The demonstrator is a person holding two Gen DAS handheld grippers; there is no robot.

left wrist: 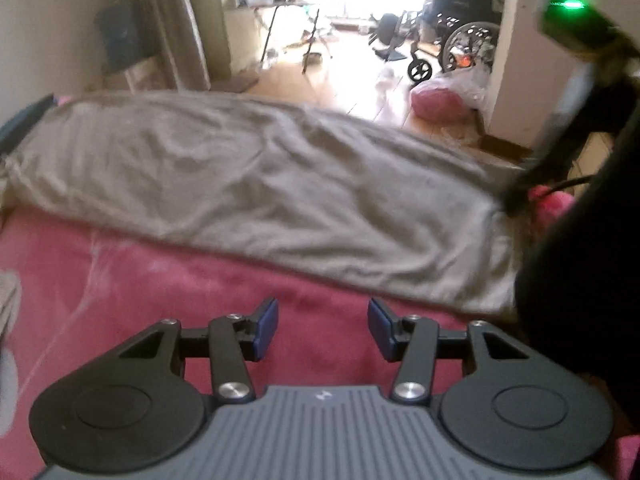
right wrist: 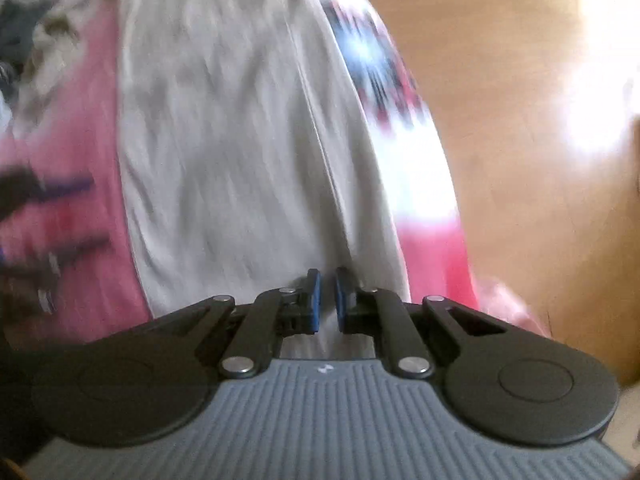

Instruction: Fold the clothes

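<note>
The beige garment (left wrist: 256, 184) lay flat on the pink bed cover (left wrist: 120, 280), its long axis running crosswise ahead of the left gripper (left wrist: 322, 328), whose jaws stood half open and empty just short of its near edge. The right gripper (right wrist: 327, 300), nearly closed, appeared to pinch the cloth at its end, close beside the bed's edge above the wooden floor (right wrist: 500, 160).

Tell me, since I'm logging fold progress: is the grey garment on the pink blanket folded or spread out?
Folded lengthwise, apparently: the grey garment lies as a long narrow band across the pink blanket; no sleeves show.
</note>
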